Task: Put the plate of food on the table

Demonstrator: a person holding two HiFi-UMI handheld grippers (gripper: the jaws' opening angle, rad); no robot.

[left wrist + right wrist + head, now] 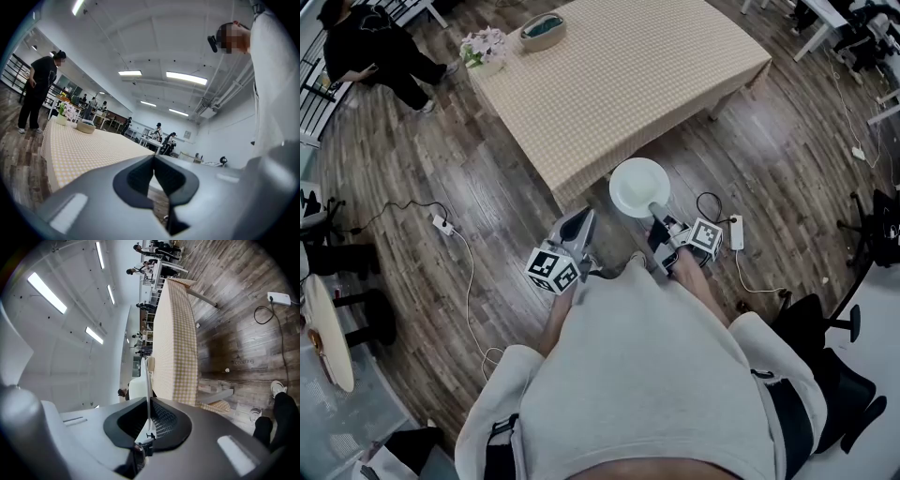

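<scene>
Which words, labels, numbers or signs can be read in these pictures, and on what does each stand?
Small printed word on the wooden floor, right gripper view: too blurred to read.
On the left cube and right cube: square patterns only, no letters.
Nothing else readable.

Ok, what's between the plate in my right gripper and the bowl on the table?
Only bare checked tablecloth, as the head view shows: nothing stands between the plate, clamped in the right gripper, and the bowl.
</scene>
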